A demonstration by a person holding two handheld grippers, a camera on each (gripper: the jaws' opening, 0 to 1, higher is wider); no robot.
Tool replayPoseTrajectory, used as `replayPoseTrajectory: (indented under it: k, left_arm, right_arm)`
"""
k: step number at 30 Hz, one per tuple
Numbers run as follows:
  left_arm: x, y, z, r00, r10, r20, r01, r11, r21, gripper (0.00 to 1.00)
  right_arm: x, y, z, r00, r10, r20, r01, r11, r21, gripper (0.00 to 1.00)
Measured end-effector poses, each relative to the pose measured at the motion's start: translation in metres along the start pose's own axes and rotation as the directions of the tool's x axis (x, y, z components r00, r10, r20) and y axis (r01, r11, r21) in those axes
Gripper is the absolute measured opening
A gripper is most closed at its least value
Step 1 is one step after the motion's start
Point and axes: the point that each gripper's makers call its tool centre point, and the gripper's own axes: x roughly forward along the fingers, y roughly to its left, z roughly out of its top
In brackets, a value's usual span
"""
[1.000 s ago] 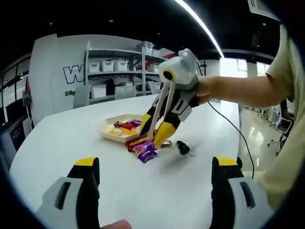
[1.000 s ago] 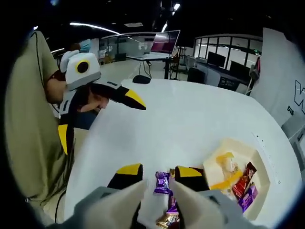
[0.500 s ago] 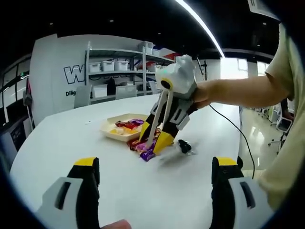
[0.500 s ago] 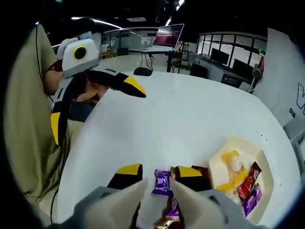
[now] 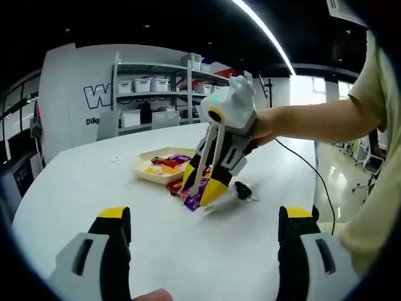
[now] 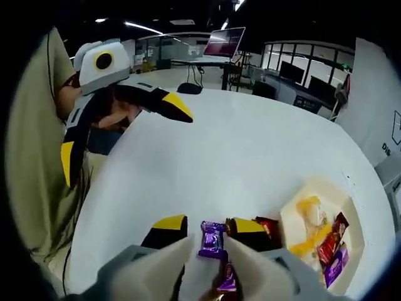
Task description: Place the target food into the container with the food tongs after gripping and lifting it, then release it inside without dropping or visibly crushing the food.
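My right gripper (image 6: 208,224) is shut on white food tongs (image 6: 166,260), and the tong tips pinch a purple wrapped candy (image 6: 212,240). In the left gripper view the right gripper (image 5: 200,187) leans down over the table, the tongs (image 5: 203,168) running along it to the purple candy (image 5: 194,201) just above the tabletop. A cream tray (image 5: 141,168) with several wrapped sweets sits just behind it; the same tray (image 6: 351,204) lies to the right in the right gripper view. My left gripper (image 5: 203,216) hangs open over bare table, its jaws wide apart, and appears as the left gripper (image 6: 122,138) beside the person.
More wrapped candies (image 5: 177,187) lie on the white table (image 5: 75,182) in front of the tray, among them a red one (image 6: 268,224). A small black object (image 5: 241,190) rests right of the right gripper. A cable (image 5: 294,157) trails across the table. Shelves stand far behind.
The right gripper has tilted and shifted slightly toward the tray, carrying the purple candy in the tongs away from the loose pile. The left gripper has stayed still and open.
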Motion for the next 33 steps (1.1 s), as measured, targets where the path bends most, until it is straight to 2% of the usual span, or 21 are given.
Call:
replayPoseTrajectory:
  k: [8,9,20,25,33]
  left_arm:
    - [0.001,0.0,-0.002,1.0,0.001,-0.002,-0.001,1.0,-0.004,0.95]
    - [0.001,0.0,-0.002,1.0,0.001,-0.002,-0.001,1.0,-0.005,0.95]
    - [0.002,0.0,-0.004,1.0,0.0,-0.008,0.0,1.0,-0.004,0.95]
    - [0.002,0.0,-0.004,1.0,0.001,-0.008,-0.001,1.0,-0.004,0.95]
    - [0.002,-0.001,-0.004,1.0,0.0,-0.009,0.0,1.0,-0.002,0.95]
  right_arm:
    - [0.001,0.0,0.001,1.0,0.015,0.014,-0.015,1.0,0.017,0.2]
    - [0.001,0.003,0.0,0.999,0.03,0.014,-0.03,0.998,0.061,0.19]
    - [0.0,0.007,0.0,0.999,0.049,0.016,-0.05,0.996,0.073,0.17]
    - [-0.003,0.003,-0.002,0.999,0.03,-0.012,-0.029,0.992,0.121,0.16]
    - [-0.01,-0.002,0.006,1.0,0.011,-0.005,-0.01,0.989,0.145,0.16]
